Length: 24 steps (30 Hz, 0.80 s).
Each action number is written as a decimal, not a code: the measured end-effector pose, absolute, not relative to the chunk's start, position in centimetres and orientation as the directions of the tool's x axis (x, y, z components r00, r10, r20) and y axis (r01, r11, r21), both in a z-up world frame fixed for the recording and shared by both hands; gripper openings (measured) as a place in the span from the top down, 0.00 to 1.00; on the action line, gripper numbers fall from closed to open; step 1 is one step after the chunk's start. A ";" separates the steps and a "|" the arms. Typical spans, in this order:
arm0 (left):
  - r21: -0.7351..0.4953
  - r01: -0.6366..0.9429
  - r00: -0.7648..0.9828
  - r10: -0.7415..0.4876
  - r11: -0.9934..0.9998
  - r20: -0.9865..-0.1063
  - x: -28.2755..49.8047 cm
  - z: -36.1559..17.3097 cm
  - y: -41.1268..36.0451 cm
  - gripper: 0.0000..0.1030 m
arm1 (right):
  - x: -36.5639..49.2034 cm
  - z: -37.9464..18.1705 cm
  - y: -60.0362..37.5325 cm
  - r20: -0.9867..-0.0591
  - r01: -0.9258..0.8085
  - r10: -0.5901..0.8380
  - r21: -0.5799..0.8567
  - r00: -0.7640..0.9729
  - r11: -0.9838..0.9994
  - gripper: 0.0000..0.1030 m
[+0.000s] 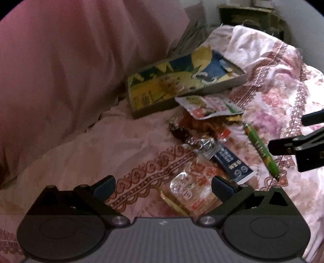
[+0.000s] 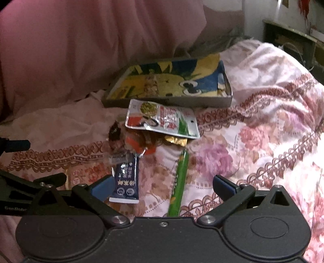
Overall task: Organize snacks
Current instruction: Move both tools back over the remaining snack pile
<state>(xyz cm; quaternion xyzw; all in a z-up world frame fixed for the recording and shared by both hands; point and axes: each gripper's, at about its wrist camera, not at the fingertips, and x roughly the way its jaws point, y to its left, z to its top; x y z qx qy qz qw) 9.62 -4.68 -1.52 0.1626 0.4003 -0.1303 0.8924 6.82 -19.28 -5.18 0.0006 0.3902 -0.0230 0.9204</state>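
Note:
Several snack packs lie in a heap on a floral bedspread, in front of a shallow cardboard box with a yellow and blue printed bottom. A white pouch rests against the box's near wall. Below it lie a dark blue sachet, a green stick pack and a clear wrapped cracker pack. My left gripper is open just above the cracker pack. My right gripper is open over the green stick.
A large pink quilt bulges at the left and behind the box. The flowered bedspread stretches to the right. Dark furniture stands at the far right corner.

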 end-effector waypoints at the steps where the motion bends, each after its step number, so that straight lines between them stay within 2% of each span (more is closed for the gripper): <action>1: 0.184 0.360 0.638 -0.097 0.915 -0.764 9.8 -1.6 -4.6 0.00 | 6.9 -5.3 -19.3 -0.725 0.043 -0.040 -0.014 0.687 0.999 0.00; 12: 0.162 0.383 0.501 -0.057 0.910 -0.864 11.7 -3.8 -4.9 0.00 | 8.5 -7.2 -19.5 -0.815 0.019 0.037 0.058 0.578 0.998 0.00; 24: -0.014 0.334 0.320 -0.127 0.942 -0.939 15.3 -5.7 -3.4 0.00 | 11.6 -8.4 -20.1 -0.854 -0.039 0.113 0.108 0.508 0.993 0.00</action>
